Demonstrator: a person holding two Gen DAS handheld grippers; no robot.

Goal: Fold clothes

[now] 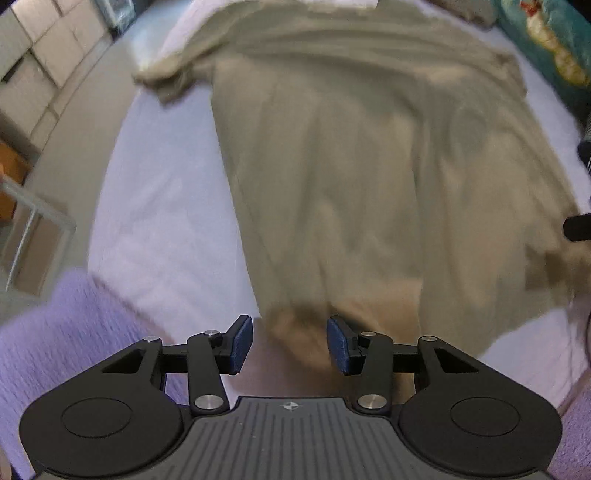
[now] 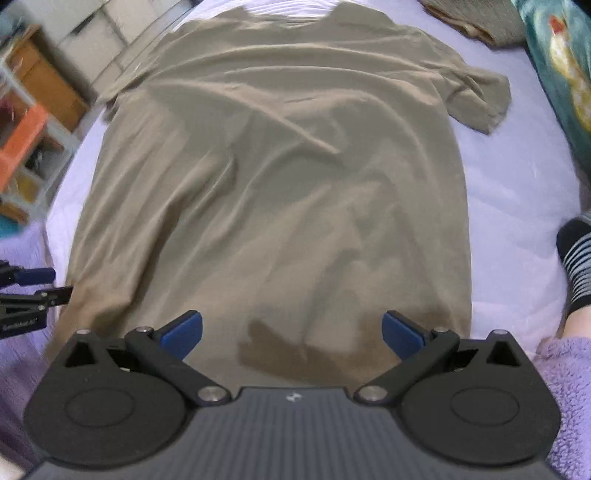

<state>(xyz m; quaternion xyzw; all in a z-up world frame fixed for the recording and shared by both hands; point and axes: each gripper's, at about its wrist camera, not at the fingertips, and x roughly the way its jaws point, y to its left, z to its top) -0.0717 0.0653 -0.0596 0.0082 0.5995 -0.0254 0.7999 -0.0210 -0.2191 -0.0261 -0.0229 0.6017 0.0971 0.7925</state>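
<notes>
An olive-brown T-shirt (image 1: 351, 166) (image 2: 277, 177) lies spread out flat on a lilac bed sheet (image 1: 159, 221) (image 2: 517, 206), collar far from me and hem nearest. One short sleeve (image 1: 166, 77) is crumpled at the far left, the other sleeve (image 2: 480, 99) lies flat at the right. My left gripper (image 1: 290, 345) hovers over the hem's left part, its blue pads (image 1: 242, 343) apart with nothing pinched; it also shows at the left edge of the right wrist view (image 2: 33, 284). Over the middle of the hem my right gripper (image 2: 291, 334) stands wide open and empty.
A foot in a striped sock (image 2: 576, 266) rests on the bed at the right. Purple fleece clothing (image 1: 66, 332) (image 2: 569, 387) fills the near corners. A teal patterned cushion (image 2: 554, 66) and another brown garment (image 2: 476, 18) lie far right. Shelves and boxes (image 2: 33, 122) stand beyond the bed's left edge.
</notes>
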